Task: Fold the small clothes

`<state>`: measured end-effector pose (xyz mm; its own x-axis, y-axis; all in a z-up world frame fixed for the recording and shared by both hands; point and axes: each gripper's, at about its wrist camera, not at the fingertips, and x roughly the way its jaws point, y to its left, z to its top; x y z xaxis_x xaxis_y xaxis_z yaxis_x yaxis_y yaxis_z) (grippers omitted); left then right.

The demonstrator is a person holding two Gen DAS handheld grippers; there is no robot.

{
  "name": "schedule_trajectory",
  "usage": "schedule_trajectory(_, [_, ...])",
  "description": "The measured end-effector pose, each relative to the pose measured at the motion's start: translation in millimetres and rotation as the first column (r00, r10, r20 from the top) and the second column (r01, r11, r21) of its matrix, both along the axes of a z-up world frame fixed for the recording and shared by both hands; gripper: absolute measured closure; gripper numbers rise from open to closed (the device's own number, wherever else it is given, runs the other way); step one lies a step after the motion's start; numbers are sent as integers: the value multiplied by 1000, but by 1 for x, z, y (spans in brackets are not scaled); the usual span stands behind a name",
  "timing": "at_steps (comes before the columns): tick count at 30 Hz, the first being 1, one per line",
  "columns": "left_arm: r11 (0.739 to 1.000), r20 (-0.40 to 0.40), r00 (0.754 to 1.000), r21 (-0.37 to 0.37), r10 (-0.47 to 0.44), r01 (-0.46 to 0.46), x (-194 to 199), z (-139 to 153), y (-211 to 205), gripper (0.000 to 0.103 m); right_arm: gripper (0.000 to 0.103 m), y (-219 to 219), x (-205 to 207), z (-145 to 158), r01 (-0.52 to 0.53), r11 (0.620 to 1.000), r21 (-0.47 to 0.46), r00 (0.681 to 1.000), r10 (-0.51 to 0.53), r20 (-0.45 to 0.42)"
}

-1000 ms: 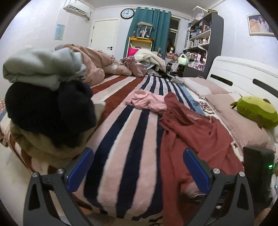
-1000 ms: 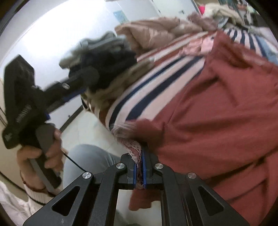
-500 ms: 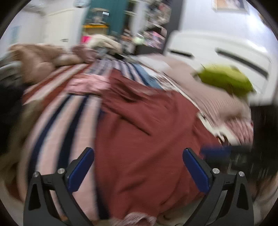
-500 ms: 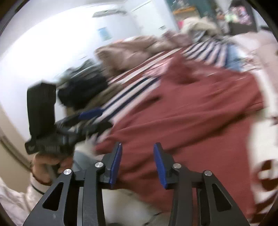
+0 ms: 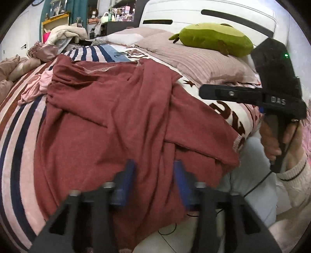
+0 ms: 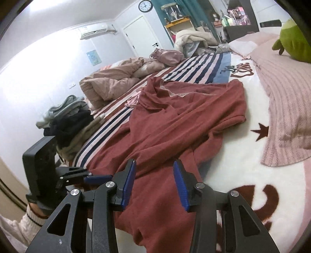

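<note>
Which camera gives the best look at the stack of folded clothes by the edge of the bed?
The right wrist view. The stack of folded clothes shows there in full, grey pieces on top, black and beige beneath, at the bed's near-left edge beside the red garment. The left wrist view does not show the stack at all.

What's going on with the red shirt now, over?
Left hand-held gripper just closing, nothing pinched. Right hand-held gripper open, empty. Crumpled dark-red knit garment unfolded on bed. Nothing blocking.

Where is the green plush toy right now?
The green plush toy lies on the pink ribbed pillow against the white headboard, upper right in the left wrist view, beyond the dark red garment.
</note>
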<state>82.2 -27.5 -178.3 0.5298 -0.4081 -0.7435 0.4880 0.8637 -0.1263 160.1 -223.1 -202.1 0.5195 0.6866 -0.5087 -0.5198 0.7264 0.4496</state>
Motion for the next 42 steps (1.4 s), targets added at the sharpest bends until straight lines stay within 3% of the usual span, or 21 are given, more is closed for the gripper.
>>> schedule_trajectory(1, [1000, 25, 1000, 15, 9, -9, -1, 6, 1, 26, 67, -1, -2, 0, -2, 1000, 5, 1000, 2, 4])
schedule_trajectory(3, [998, 80, 996, 24, 48, -50, 2, 17, 8, 23, 67, 0, -4, 4, -6, 1000, 12, 1000, 6, 18])
schedule_trajectory(6, [990, 60, 988, -22, 141, -140, 17, 25, 31, 24, 66, 6, -5, 13, 2, 1000, -17, 999, -2, 43])
schedule_trajectory(9, [988, 14, 988, -9, 153, -153, 31, 13, 40, 44, 57, 11, -5, 19, 11, 999, -46, 999, -8, 52])
schedule_trajectory(11, [987, -54, 986, -12, 157, -157, 39, -4, 38, 66, 50, 13, -5, 21, 20, 998, -61, 998, -17, 55])
schedule_trajectory(12, [986, -79, 984, -26, 162, -164, 42, -10, 37, 67, 49, 14, -5, 22, 24, 997, -72, 998, -20, 56])
schedule_trajectory(13, [983, -75, 982, -43, 173, -176, 41, -12, 38, 68, 47, 16, -5, 22, 30, 996, -88, 998, -25, 57])
schedule_trajectory(15, [983, -69, 983, -53, 170, -174, 39, -11, 37, 84, 41, 17, -5, 22, 43, 993, -111, 998, -37, 57])
schedule_trajectory(16, [982, -70, 983, -64, 171, -176, 37, -9, 37, 98, 40, 17, -5, 22, 47, 992, -118, 998, -41, 57])
schedule_trajectory(21, [979, -20, 980, -48, 196, -197, 30, -2, 37, 101, 37, 16, -3, 21, 56, 989, -137, 997, -49, 53])
schedule_trajectory(24, [970, -19, 975, -96, 222, -223, 28, 3, 50, 101, 37, 17, -1, 20, 61, 986, -153, 997, -55, 47])
schedule_trajectory(27, [965, -11, 967, -59, 254, -254, 30, 3, 59, 101, 35, 19, 0, 19, 92, 976, -198, 995, -84, 47])
schedule_trajectory(30, [965, -6, 965, -27, 262, -262, 27, 2, 59, 99, 26, 22, 0, 18, 128, 958, -255, 991, -116, 62])
schedule_trajectory(31, [964, -5, 964, -29, 264, -264, 25, 1, 60, 93, 26, 24, -1, 17, 139, 950, -278, 990, -124, 72])
schedule_trajectory(33, [964, 0, 965, -40, 262, -262, 20, 1, 61, 77, 26, 25, -1, 16, 144, 944, -298, 989, -128, 73])
schedule_trajectory(35, [962, 19, 963, -41, 270, -269, 16, 3, 64, 50, 26, 26, 0, 14, 148, 937, -316, 989, -133, 66])
schedule_trajectory(37, [957, 43, 957, -35, 288, -287, 11, 5, 68, 39, 26, 27, 0, 13, 147, 934, -327, 989, -135, 59])
schedule_trajectory(42, [946, 29, 946, -48, 321, -320, 4, 5, 89, 32, 26, 4, -9, 3, 105, 949, -297, 994, -112, -6])
